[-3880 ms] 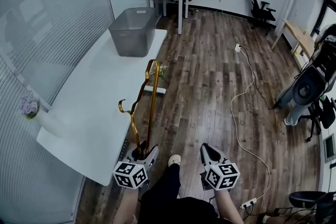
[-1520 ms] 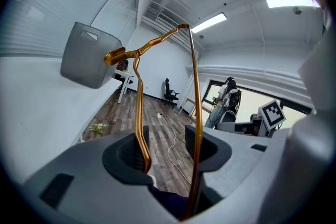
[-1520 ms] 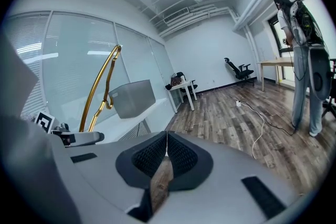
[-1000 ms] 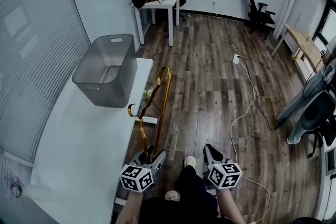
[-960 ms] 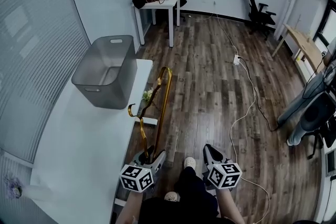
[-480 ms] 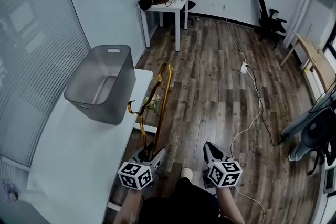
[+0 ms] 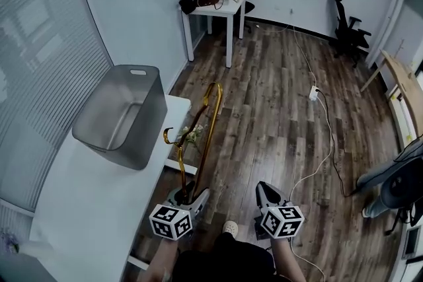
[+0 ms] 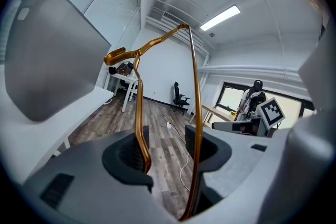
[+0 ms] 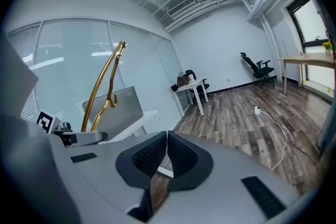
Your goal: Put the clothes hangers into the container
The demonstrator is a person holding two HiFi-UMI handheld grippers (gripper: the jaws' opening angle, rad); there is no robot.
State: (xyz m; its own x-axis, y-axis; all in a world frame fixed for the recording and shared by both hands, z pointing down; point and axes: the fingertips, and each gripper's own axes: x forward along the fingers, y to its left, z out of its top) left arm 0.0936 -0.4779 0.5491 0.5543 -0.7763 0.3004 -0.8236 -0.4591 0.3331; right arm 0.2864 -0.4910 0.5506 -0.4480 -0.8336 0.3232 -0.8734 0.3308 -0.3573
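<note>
From where I stand, the long white table (image 7: pixel 99 208) runs along the glass partition (image 7: pixel 39 30) on the left. Its right edge faces a wide stretch of wood-plank floor (image 7: pixel 264 122). One grey translucent plastic container (image 7: pixel 149 122) sits at the table's far end, close to the far right corner, its mouth open upward. The rest of the tabletop, from the tub back to the near edge, is bare. There is one gold metal clothes hanger (image 8: pixel 198 113), and it is outside the container. It stands upright in the left gripper (image 7: pixel 190 193), just off the table's right edge near the near end, with its hook turned toward the table. That gripper's fingers stand part way apart, with both gold limbs of the hanger between them, each limb against a pad, so the hanger is clamped there. The right gripper (image 7: pixel 264 191) hangs beside it over the floor, well clear of the table, its two ribbed pads pressed together with nothing between them. Across the open floor lies one corded white socket block (image 7: pixel 314 93). One small white desk (image 7: pixel 221 6) with dark clutter on it stands at the far wall, and one black office chair (image 7: pixel 348 33) stands at the far right. That makes two grippers, one hanger and one container.
</note>
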